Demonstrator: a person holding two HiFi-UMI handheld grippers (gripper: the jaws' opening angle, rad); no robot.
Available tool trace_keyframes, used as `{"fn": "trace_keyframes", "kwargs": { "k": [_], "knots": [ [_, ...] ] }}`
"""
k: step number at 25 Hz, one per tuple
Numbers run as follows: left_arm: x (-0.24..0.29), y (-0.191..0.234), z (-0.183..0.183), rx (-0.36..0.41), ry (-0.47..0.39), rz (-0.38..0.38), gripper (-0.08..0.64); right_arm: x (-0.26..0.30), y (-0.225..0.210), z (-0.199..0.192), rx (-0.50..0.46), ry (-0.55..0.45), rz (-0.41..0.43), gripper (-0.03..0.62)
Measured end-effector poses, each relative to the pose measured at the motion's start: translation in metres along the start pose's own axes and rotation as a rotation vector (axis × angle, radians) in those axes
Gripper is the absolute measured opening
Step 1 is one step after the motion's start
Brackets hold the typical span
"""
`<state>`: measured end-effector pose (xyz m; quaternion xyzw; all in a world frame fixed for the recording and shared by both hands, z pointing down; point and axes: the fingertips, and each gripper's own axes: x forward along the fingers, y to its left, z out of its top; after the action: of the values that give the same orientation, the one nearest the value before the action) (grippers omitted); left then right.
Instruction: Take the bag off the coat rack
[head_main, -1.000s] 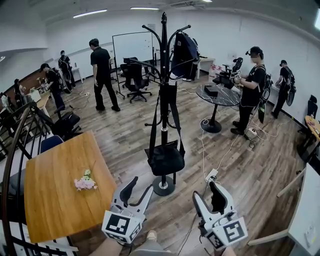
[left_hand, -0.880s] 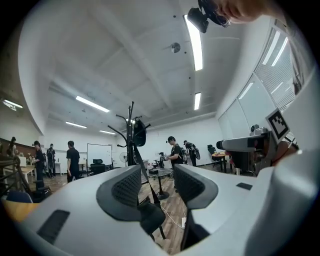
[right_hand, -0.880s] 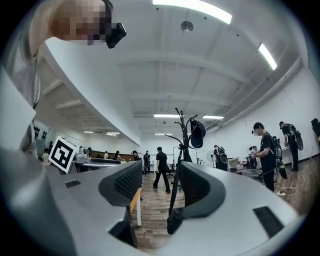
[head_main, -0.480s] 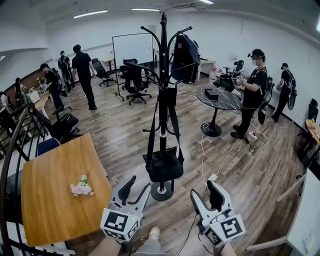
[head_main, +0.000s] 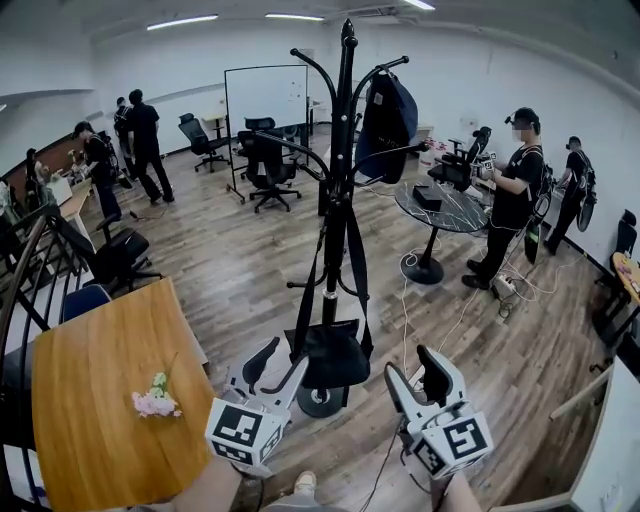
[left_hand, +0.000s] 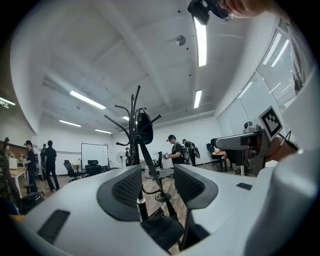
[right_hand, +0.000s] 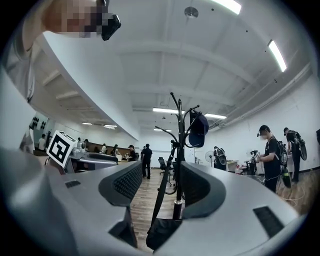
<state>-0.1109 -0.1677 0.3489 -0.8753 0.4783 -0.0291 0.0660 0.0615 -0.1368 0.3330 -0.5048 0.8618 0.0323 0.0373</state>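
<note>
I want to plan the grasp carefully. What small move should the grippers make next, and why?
Probably raise the right gripper toward the strap of the black bag. Both it and the left gripper are open and empty, and neither touches the bag, which hangs low on the coat rack by that long strap, so the strap must be reached first.

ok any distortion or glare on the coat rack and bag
Head view: fisheye bows the walls, but coat rack and bag are sharp. Left gripper view: dark round vignette, ceiling light blown out. Right gripper view: same vignette, rack clear.
</note>
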Motion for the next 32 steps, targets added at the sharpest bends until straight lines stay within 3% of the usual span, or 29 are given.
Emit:
{"fn": "trace_keyframes", "kwargs": {
  "k": [12,24,32],
  "knots": [
    [0.124,0.080,-0.015,0.026,0.009,-0.081,0.210,0.143,-0.051,-0.013,-0.053,0.048,-0.021,0.236],
    [0.210,0.106,-0.077,-0.042,0.119,-0.172,0.210,0.243,-0.091,-0.059,-0.030,0.131,-0.042,0.244],
    [0.253,0.109,-0.121,-0.107,0.212,-0.138,0.210,0.278,-0.108,-0.094,0.012,0.187,0.028,0.245]
  ]
}}
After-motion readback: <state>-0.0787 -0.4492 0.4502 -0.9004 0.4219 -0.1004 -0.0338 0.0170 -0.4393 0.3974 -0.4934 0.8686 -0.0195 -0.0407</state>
